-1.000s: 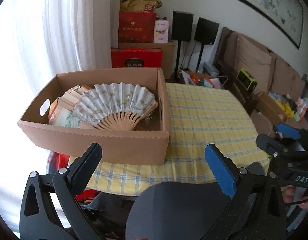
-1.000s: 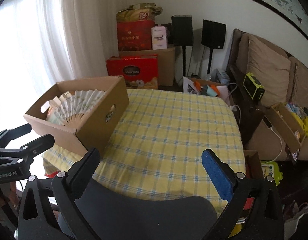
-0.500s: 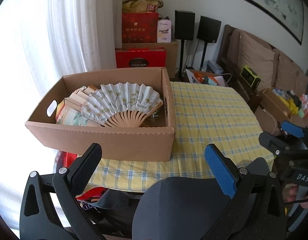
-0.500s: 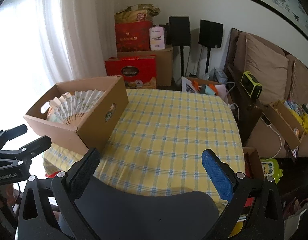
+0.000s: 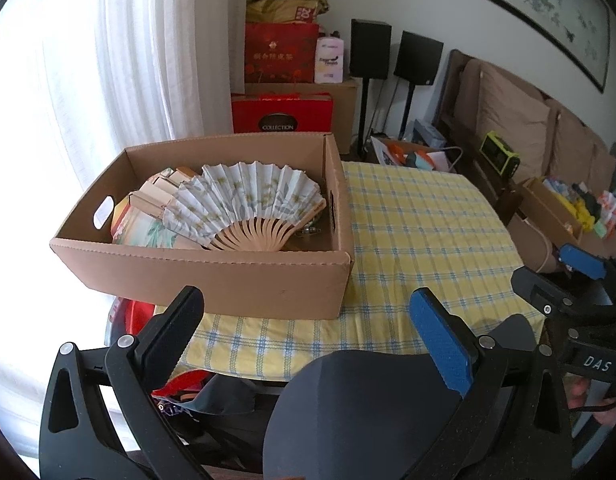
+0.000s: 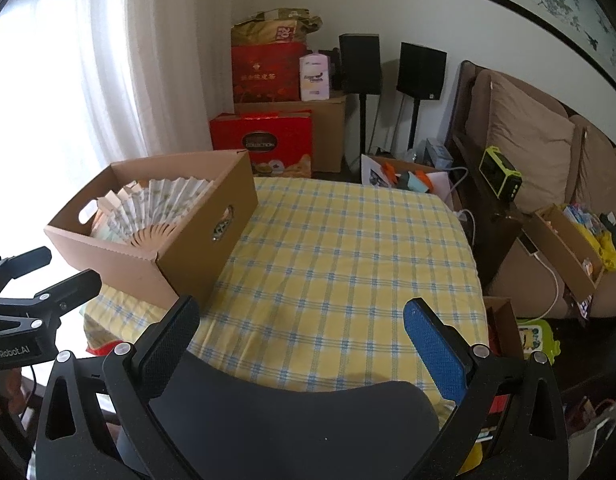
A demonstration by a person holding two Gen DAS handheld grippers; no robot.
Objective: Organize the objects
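Cardboard box (image 5: pixel 212 280) sits on the worktop (image 5: pixel 420 240), at the left end of its yellow-blue check cloth, near the curtain. Inside: open paper fan (image 5: pixel 248 208) w/ wooden ribs lying on top, spread wide, handle end toward the box's right wall; a few folded fans or packets (image 5: pixel 156 196) under it on the left, can't tell exactly what. Rest of the cloth is bare.

Left gripper (image 5: pixel 308 332) hovers in front of the box's near wall, fingers wide apart, nothing between them. Right gripper (image 6: pixel 300 336) hangs over the near edge of the worktop, right of the box, fingers also wide apart & holding nothing. Each gripper shows at the edge of the other's view.

Behind: red gift boxes (image 6: pixel 268 140), two black speakers (image 6: pixel 388 64), sofa (image 6: pixel 528 132).
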